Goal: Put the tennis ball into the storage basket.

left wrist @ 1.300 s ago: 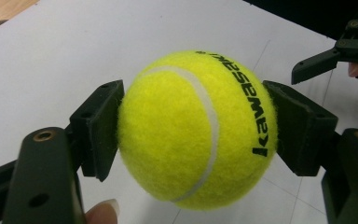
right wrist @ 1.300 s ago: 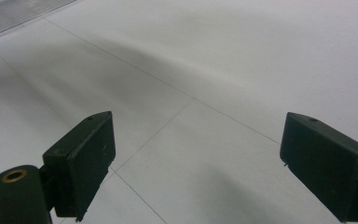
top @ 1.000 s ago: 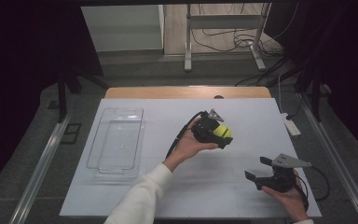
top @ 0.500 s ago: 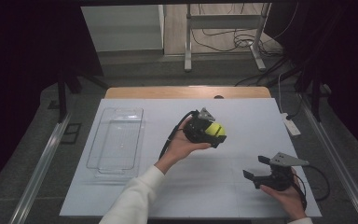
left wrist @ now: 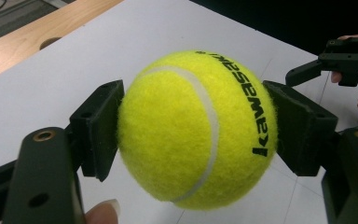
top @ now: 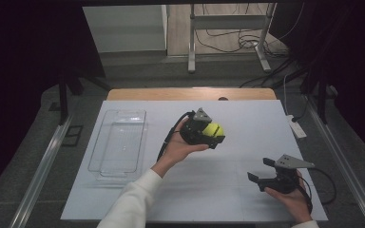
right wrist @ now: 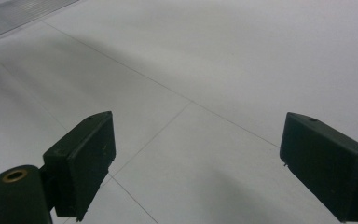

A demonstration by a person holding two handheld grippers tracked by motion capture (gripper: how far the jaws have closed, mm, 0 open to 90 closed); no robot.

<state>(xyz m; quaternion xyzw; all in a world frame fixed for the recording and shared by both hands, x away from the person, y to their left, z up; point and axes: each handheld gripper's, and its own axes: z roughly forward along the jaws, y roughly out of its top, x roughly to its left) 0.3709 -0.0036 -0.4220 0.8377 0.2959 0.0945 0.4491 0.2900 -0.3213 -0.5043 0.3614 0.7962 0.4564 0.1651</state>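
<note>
A yellow tennis ball [top: 214, 129] with black lettering is held above the middle of the white table [top: 247, 118]. My left gripper [top: 215, 133] is shut on it; in the left gripper view the ball [left wrist: 198, 128] is squeezed between both black pads [left wrist: 98, 128]. My right gripper [top: 260, 171] rests low near the front right of the table, jaws wide apart, nothing between them. In the right gripper view the open gripper [right wrist: 196, 163] faces bare white tabletop. That right gripper [left wrist: 340, 63] also appears far off in the left gripper view.
A clear plastic tray [top: 119, 142] lies on the left part of the table, its corner [right wrist: 23, 14] at the top left of the right gripper view. A white power strip [top: 296, 127] sits at the right edge. A wooden strip [top: 190, 93] borders the far side.
The left hand has carried the ball slightly left and toward the table's far side. The right gripper has stayed in place, still open.
</note>
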